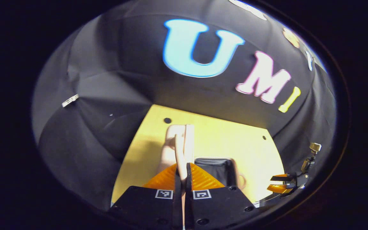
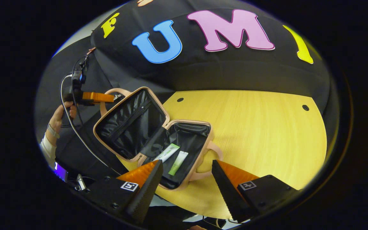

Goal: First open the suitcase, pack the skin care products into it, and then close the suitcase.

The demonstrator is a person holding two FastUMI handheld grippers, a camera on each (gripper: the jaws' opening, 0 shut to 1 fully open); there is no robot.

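Two tubes lie side by side in the open suitcase (image 2: pixel 158 134), seen in the right gripper view at centre left of the frame. Far left in that view, a hand (image 2: pixel 61 116) with a pale sleeve holds the left tool (image 2: pixel 115 97), whose orange fingers meet the top edge of the raised lid (image 2: pixel 128 123) by the upper handle (image 2: pixel 115 92). The lid stands tilted up, its black lining and zip pocket facing the camera. To its right, the lower half of the suitcase rests on the yellow tabletop (image 2: pixel 260 134); inside it are a white tube (image 2: pixel 167 152) and, just beside it, a green tube (image 2: pixel 178 163). Along the bottom edge, the right tool (image 2: pixel 187 169) is spread wide, apart from the case and grasping nothing.

In the left gripper view, at bottom centre, the left tool's fingers (image 1: pixel 163 179) are clenched on the thin pink rim of the lid (image 1: pixel 180 153), which runs up between them. Right of that shows part of the black-lined base (image 1: pixel 217 169). At the lower right edge, the right tool (image 1: pixel 281 182) appears small and released.
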